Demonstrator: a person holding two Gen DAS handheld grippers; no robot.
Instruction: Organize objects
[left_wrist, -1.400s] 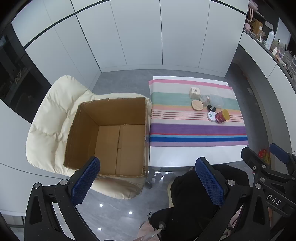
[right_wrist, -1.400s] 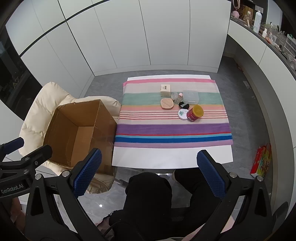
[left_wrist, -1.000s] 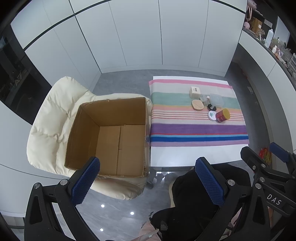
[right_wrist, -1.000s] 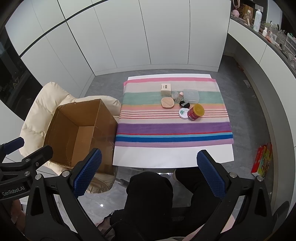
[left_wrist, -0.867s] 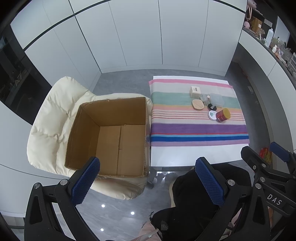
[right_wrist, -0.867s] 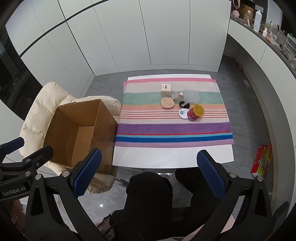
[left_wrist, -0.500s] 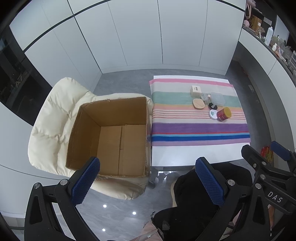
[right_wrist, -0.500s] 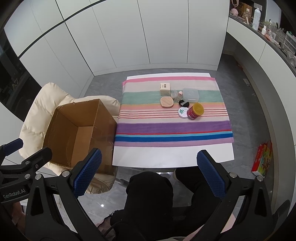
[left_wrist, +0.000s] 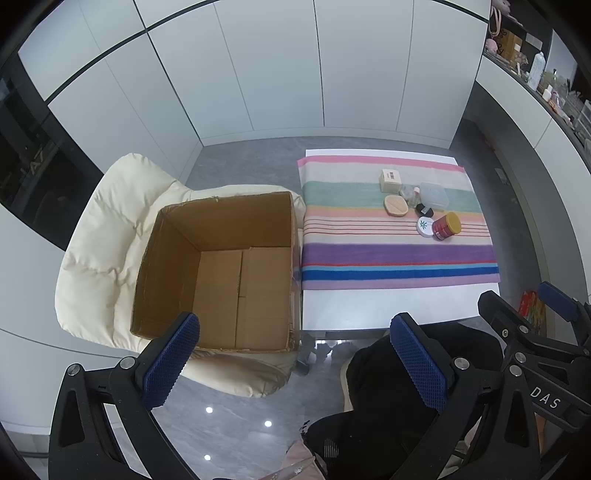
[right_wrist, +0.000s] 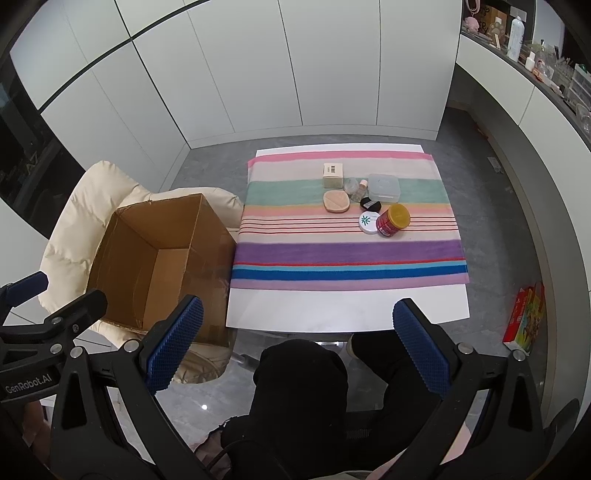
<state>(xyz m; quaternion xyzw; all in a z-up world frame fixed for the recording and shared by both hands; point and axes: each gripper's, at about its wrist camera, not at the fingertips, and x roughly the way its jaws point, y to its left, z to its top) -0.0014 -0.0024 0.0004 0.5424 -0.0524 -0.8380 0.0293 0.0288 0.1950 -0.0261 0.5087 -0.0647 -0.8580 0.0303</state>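
Note:
An open, empty cardboard box (left_wrist: 221, 266) (right_wrist: 159, 258) rests on a cream padded chair (left_wrist: 107, 236) left of a white table (right_wrist: 347, 310). On the table's striped cloth (right_wrist: 351, 243) lies a cluster: a small beige carton (right_wrist: 333, 175), a tan oval puff (right_wrist: 336, 201), a clear lidded container (right_wrist: 384, 187), a small glass bottle (right_wrist: 357, 189), a black compact (right_wrist: 370, 204), a white round lid (right_wrist: 368, 222) and a red jar with a yellow lid (right_wrist: 393, 220). My left gripper (left_wrist: 295, 362) and right gripper (right_wrist: 295, 347) hang high above the floor, both open and holding nothing.
White cabinet doors line the far wall. A counter with bottles and clutter (right_wrist: 524, 40) runs along the right. A colourful box (right_wrist: 524, 317) lies on the grey floor right of the table. A person's dark-clothed legs (right_wrist: 303, 391) are below the grippers.
Both views have drifted very slightly; the scene sits a touch lower and further off. Nothing was taken hold of or moved on the table.

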